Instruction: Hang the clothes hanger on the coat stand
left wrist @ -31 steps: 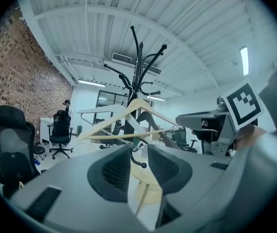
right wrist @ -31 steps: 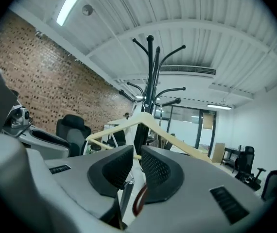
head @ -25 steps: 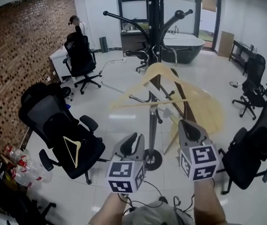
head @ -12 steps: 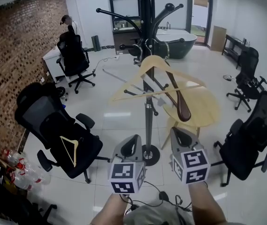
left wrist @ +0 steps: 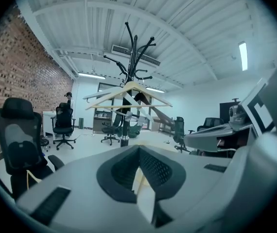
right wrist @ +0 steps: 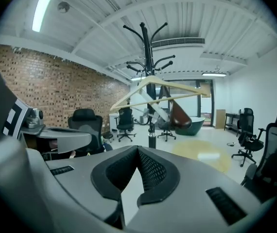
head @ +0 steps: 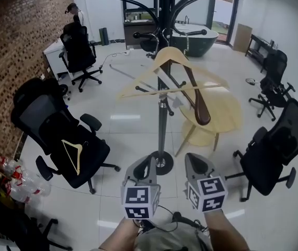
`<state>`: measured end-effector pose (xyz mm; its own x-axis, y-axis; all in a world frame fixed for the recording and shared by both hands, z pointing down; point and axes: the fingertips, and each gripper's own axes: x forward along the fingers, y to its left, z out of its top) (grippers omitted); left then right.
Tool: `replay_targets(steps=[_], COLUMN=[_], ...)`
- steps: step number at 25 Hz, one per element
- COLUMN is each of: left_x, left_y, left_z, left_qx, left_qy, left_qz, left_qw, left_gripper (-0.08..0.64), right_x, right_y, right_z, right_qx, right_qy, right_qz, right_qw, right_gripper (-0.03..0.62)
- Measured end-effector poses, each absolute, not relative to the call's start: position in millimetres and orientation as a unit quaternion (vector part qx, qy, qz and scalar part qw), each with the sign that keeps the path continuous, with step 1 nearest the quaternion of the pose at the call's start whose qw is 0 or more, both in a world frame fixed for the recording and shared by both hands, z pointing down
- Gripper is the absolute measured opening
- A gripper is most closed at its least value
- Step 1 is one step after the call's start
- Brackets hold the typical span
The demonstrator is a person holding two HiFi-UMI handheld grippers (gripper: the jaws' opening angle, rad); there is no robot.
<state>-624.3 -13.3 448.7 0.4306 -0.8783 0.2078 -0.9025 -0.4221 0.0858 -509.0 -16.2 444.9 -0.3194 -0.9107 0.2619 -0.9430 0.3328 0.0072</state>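
Two tools, left gripper [head: 148,163] and right gripper [head: 193,163], both clamped closed on nothing, side by side low before the stand [head: 162,124]. The pale hanger [head: 172,75] sits up on the stand, well apart from them, so the hanging looks done to me. Next is maybe the spare hanger [head: 71,156] on the chair [head: 44,119]: open up and reach left.

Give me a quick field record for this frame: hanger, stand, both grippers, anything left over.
light wooden hanger: hanging on the coat stand, tilted
coat stand: upright, also carries a dark brown hanger
left gripper: shut, empty, low in front of the stand
right gripper: shut, empty, beside the left one
spare hanger: lying on the seat of the black office chair at left
task state: looks done for the light hanger
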Motion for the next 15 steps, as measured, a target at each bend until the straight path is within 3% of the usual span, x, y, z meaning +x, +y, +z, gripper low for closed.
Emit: replay_targets(steps=[5,10,15], left_x=[-624,-608,-586], left_y=[19,34,33], left_z=[478,482,509], left_qx=[0.821,0.807,0.805], left_qy=[-0.558,-0.588,-0.589], left_qz=[0.075,0.058,0.059], left_qw=[0.096,0.019,0.037], left_gripper=[0.012,0.012,0.012], right_x=[-504,-479,-454], right_y=[8,14,13], right_z=[483,484,514], right_qx=[0.551,0.554,0.557], right_qy=[-0.820,-0.827,-0.826], right_qz=[0.087,0.052,0.068], right_qw=[0.125,0.078,0.060], right_gripper=[0.000,0.000,0.000])
